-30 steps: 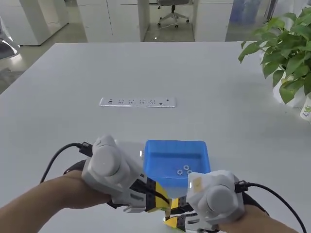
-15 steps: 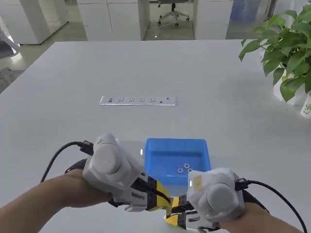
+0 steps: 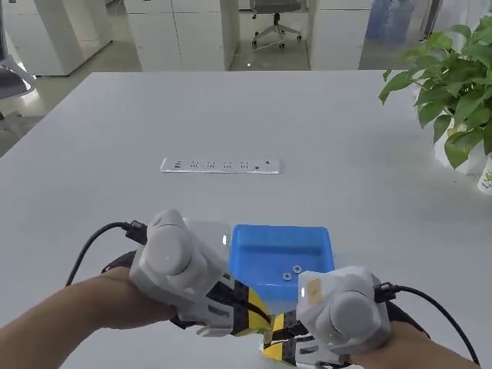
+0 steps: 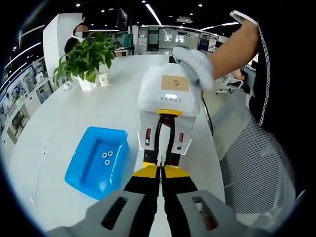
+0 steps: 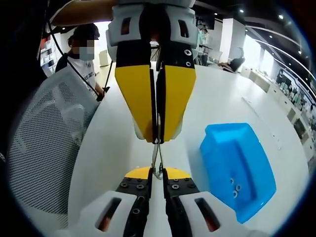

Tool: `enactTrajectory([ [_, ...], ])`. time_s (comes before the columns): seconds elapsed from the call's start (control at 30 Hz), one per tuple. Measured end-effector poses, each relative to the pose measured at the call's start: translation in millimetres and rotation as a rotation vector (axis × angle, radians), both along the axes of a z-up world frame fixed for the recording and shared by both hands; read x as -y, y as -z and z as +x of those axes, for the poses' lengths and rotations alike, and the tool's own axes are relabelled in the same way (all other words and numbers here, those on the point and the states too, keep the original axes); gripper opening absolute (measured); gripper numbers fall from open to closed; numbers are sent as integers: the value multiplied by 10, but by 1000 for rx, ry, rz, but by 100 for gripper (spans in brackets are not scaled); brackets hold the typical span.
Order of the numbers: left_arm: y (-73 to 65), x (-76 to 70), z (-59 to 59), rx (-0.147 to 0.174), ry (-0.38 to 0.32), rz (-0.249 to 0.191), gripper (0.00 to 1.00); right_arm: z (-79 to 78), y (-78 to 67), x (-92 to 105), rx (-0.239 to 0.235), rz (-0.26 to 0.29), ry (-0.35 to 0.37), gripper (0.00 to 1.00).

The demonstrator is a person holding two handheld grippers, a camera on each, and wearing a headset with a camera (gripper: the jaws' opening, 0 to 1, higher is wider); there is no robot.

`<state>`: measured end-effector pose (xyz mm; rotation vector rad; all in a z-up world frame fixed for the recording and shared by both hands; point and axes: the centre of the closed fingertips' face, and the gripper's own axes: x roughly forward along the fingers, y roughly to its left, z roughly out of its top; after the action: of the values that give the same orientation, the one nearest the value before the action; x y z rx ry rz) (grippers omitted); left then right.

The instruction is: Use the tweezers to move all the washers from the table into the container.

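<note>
In the head view the left gripper (image 3: 260,318) and the right gripper (image 3: 278,346) meet nose to nose at the near edge of the white table (image 3: 338,154), just in front of the blue container (image 3: 254,244). Their white housings hide the jaws there. The two gripper views show them.

The right gripper view looks along its own yellow-tipped jaws, which are drawn together on the lower end of the thin metal tweezers (image 5: 157,159). The left gripper's yellow jaws come down from the top of that view and are pressed together on the upper part of the same tool. In the left gripper view its own jaws stand closed against each other, facing the right gripper's white body. The tweezers appear there as no more than a thin line.

All three views show the washers (image 3: 292,272) lying on the container's floor, near one side. The left gripper view resolves them as three small rings.

The head view also takes in a power strip (image 3: 221,165) lying farther out on the table and a potted plant (image 3: 453,84) at the right edge. The gripper views show a mesh chair (image 4: 252,163) beside the table.
</note>
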<state>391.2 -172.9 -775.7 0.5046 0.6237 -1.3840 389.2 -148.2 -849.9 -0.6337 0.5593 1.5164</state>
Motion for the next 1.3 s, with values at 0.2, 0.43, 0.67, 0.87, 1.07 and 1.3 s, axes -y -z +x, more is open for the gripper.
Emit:
enactTrajectory([
  [0.2,-90,5,21,4,2,-7,4,21,-92,6,-1,5,4,11],
  [0.43,-200,23,69,7,1,-19,4,62,-192,28,-3,-5,7,11],
  [0.67,-335,44,168,23,4,-26,4,188,-332,57,25,-12,8,11],
  [0.87,-422,59,269,40,10,-24,4,297,-421,75,36,-6,18,11],
  [1.07,-495,75,376,55,6,-30,4,423,-487,96,56,-9,15,11],
  [1.3,-547,75,548,69,-3,-34,4,604,-538,102,79,-11,13,11],
])
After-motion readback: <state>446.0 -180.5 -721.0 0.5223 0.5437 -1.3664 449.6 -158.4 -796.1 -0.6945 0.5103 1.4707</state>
